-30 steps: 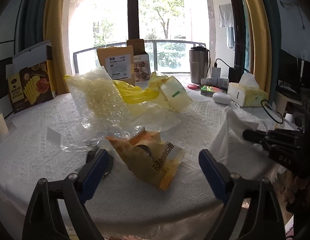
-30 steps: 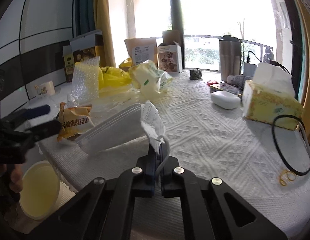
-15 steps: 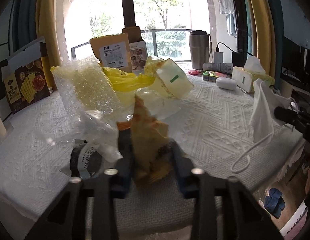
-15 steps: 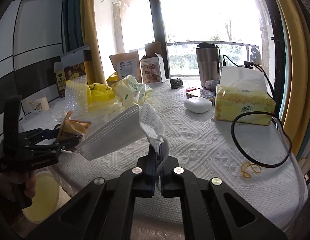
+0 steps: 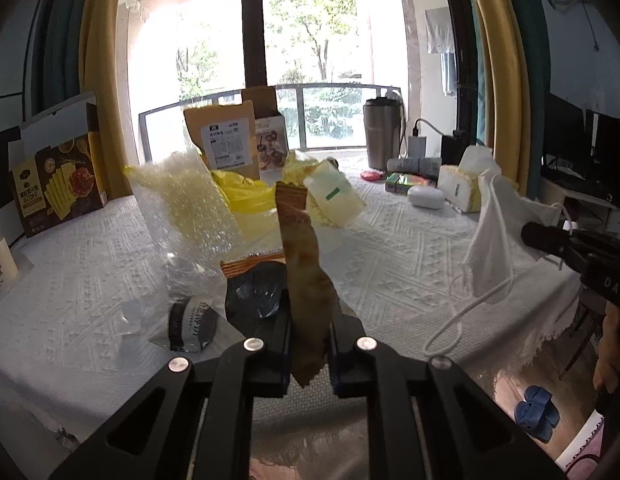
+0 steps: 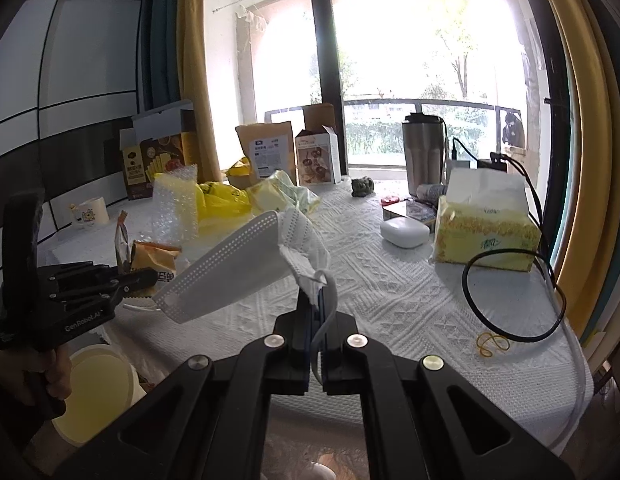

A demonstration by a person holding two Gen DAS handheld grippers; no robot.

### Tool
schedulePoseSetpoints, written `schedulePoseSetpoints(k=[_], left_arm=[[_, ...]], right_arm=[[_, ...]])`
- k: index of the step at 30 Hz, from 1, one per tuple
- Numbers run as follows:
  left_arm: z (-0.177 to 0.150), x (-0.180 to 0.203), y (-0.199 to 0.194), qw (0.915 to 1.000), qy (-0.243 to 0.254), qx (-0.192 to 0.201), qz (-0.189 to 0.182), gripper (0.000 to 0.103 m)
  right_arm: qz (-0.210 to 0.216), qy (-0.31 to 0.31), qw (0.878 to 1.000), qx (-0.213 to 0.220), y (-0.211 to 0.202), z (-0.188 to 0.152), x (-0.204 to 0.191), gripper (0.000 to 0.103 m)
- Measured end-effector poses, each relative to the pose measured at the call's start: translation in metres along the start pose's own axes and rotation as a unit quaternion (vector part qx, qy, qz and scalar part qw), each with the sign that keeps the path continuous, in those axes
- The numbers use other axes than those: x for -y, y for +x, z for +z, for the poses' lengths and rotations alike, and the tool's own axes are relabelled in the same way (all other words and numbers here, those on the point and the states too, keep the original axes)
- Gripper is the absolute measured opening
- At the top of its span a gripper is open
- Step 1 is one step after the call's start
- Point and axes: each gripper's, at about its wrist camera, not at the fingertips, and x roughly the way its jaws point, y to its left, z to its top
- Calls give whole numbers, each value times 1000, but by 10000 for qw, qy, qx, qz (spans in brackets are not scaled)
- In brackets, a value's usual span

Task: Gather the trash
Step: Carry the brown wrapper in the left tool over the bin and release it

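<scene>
My left gripper [image 5: 308, 330] is shut on an orange snack wrapper [image 5: 306, 276] and holds it upright above the table's front edge; it also shows in the right wrist view [image 6: 154, 258]. My right gripper [image 6: 318, 312] is shut on a white face mask [image 6: 238, 264], which hangs in the air; the mask also shows at the right of the left wrist view [image 5: 495, 236]. A black wrapper [image 5: 194, 322], bubble wrap [image 5: 186, 204], a yellow bag [image 5: 246, 196] and a pale packet [image 5: 333, 196] lie on the white tablecloth [image 5: 389, 256].
A pale yellow bin [image 6: 96, 388] stands below the table's left edge. A tissue box [image 6: 485, 228], white case [image 6: 403, 232], steel tumbler [image 6: 423, 152], black cable loop [image 6: 509, 292], rubber bands [image 6: 491, 344], food boxes [image 6: 158, 160] and a mug [image 6: 88, 212] are on the table.
My left gripper closed on the orange wrapper and lifted it off the table. My right gripper rose and drew back with the mask.
</scene>
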Motion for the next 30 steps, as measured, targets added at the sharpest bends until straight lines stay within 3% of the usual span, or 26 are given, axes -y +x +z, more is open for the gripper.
schedulePoseSetpoints(k=[9,16,30], left_arm=[[3,-20,-58,9986,-173,488,105,11],[-9,-46,-104,9969,-322,639,317,11],[-77,-109,-139,9942,-728,37,790,11]], right_arm=[[168,-190,9996,141,-20,9,-32,3],[421,-388,9982,167,-26,13,-66,3],[917,-807,9925,-49,-10,10,-141,3]])
